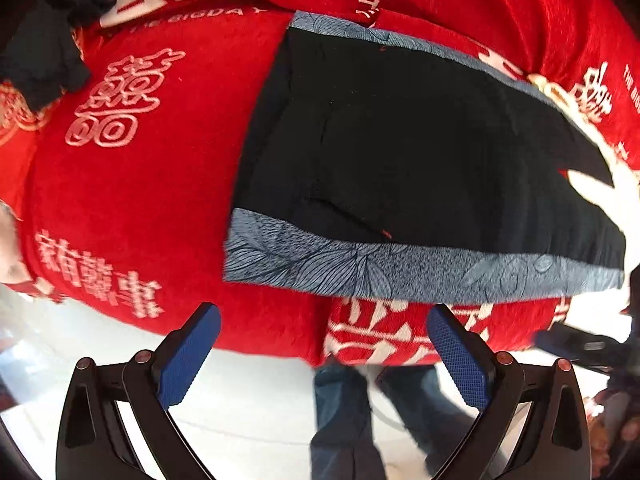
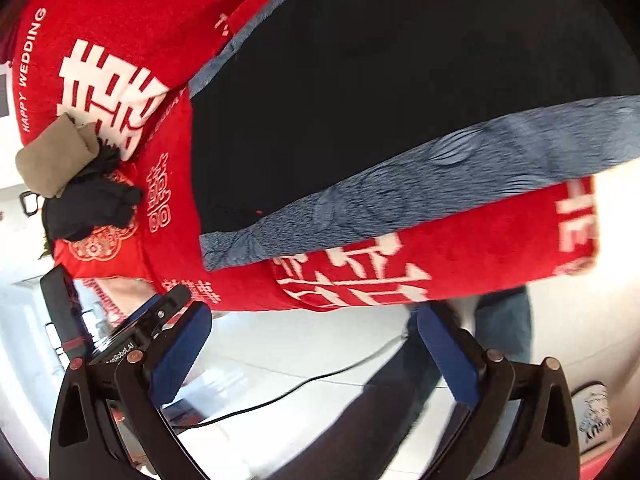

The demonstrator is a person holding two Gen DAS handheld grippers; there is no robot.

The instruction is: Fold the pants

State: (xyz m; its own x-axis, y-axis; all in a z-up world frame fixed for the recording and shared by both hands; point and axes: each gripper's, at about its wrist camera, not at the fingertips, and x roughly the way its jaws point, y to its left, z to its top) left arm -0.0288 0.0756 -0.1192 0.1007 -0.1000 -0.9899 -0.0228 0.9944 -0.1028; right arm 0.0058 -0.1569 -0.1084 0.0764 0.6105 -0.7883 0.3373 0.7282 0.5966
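pants (image 1: 420, 152) flat mid-frame on red blanket (image 1: 152, 184); left gripper (image 1: 324, 344) and right gripper (image 2: 312, 340) gaping, empty; risk: pinching blanket with blue-grey edge, dragging fold askew

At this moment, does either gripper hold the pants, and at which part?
No. The left gripper and the right gripper are both open and empty, short of the bed edge. The pants lie flat on the red blanket.
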